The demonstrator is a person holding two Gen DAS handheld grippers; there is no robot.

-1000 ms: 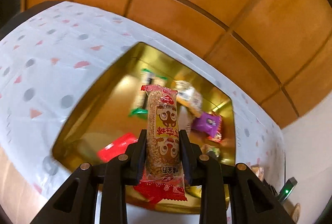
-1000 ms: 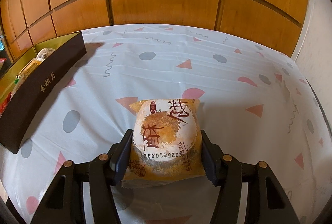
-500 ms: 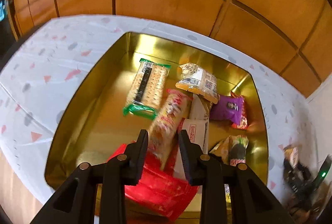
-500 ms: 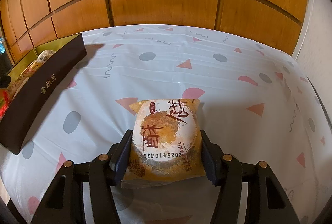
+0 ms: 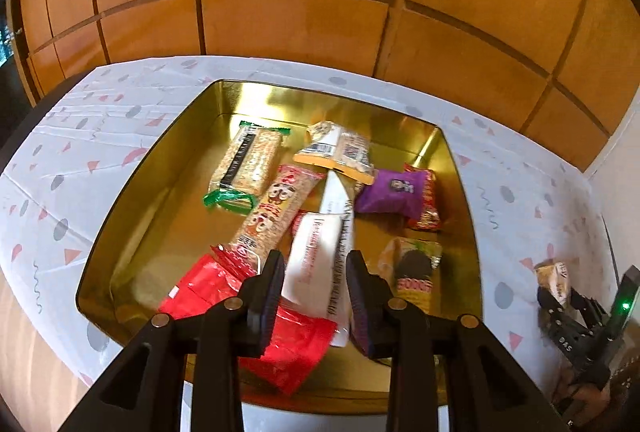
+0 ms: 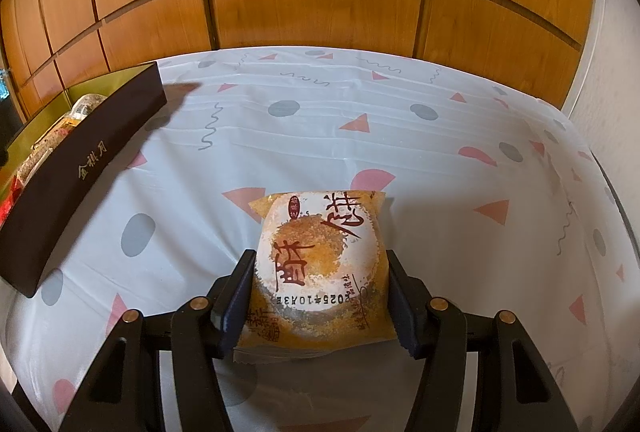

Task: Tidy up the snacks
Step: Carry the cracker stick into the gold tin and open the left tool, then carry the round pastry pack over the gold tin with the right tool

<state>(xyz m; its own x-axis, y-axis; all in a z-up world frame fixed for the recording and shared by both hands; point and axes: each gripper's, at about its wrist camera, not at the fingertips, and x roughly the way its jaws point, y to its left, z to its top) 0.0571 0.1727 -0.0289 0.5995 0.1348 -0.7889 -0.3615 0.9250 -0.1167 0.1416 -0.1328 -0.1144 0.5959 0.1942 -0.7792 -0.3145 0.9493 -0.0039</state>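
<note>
Pastry packet (image 6: 320,268), date "2025", clenched by right gripper (image 6: 320,296); left gripper (image 5: 316,296) fingers released, just been opening over tin (image 5: 460,199).

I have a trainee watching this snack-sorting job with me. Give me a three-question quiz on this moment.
1. True or false: the left gripper grips the rice-cracker bar.
2. What does the right gripper hold?
A. orange pastry packet
B. lollipop
C. juice carton
3. Fill in: the purple snack packet lies inside the ___.

Key:
1. False: its jaws have just been opening, and the bar lies released in the tray.
2. A
3. gold tray
</note>
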